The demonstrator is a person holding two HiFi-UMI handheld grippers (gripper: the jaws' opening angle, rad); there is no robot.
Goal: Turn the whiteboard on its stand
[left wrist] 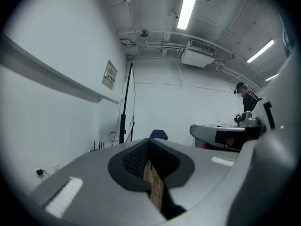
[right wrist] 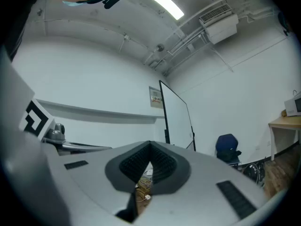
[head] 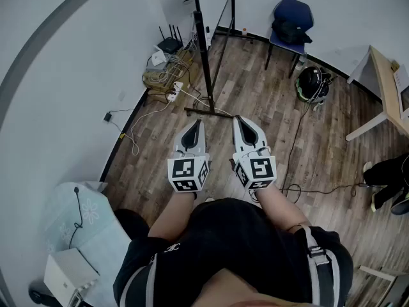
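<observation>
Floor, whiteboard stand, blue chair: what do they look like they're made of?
Floor: wood or wood-look laminate, matte; plank seams and grain show.
Whiteboard stand: probably black-painted metal; thin straight tubes with a slight sheen.
Blue chair: seat and back look like fabric with a dull surface; thin dark legs, likely metal.

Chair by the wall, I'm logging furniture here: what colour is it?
The chair is dark blue, best seen in the head view.

I can read no text here. The small wall sign (left wrist: 109, 75) has print too blurred to make out. The cubes on my left claw (head: 199, 124) and right claw (head: 238, 119) carry only square black-and-white patterns, not letters.
</observation>
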